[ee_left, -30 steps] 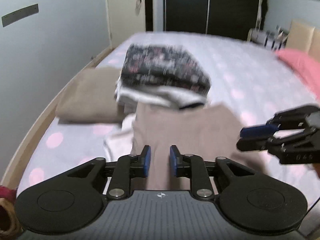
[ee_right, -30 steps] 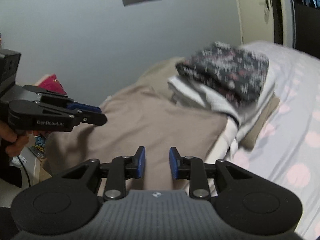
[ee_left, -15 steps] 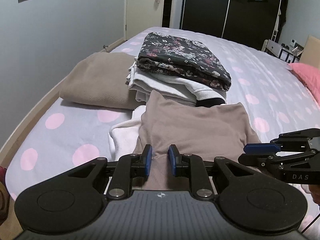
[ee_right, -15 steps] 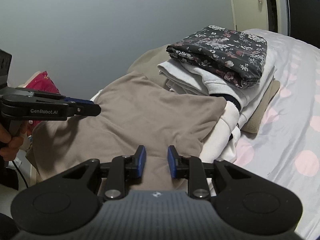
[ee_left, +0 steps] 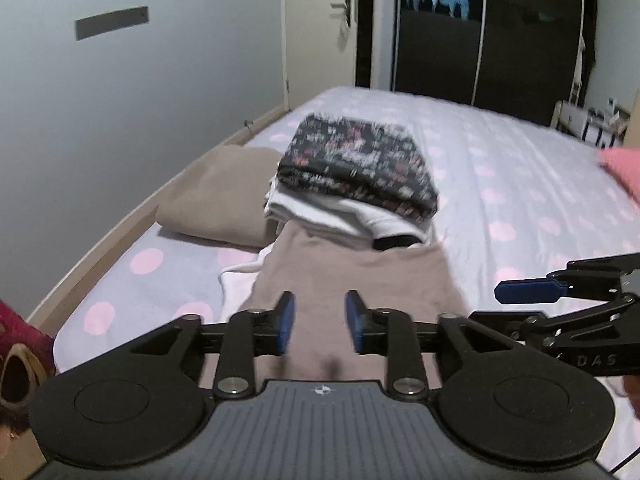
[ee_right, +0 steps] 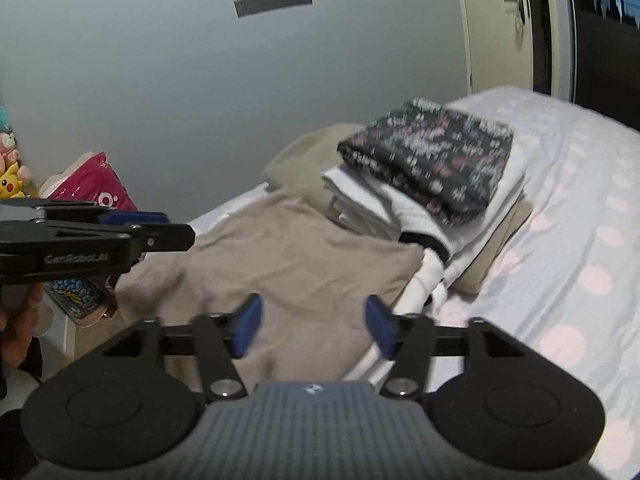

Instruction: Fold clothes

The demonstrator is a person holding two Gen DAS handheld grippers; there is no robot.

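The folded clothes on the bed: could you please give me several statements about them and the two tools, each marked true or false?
1. The dark floral garment lies on top of the pile, above the white clothes. True.
2. The left tool is shut on the beige garment. False: its jaws stand apart and grip nothing.
3. The right tool is open. True.
4. The beige garment hangs in the air between the tools. False: it lies on the bed, its far edge against the pile.
5. The bed sheet is plain white. False: it is pale lilac with pink dots.
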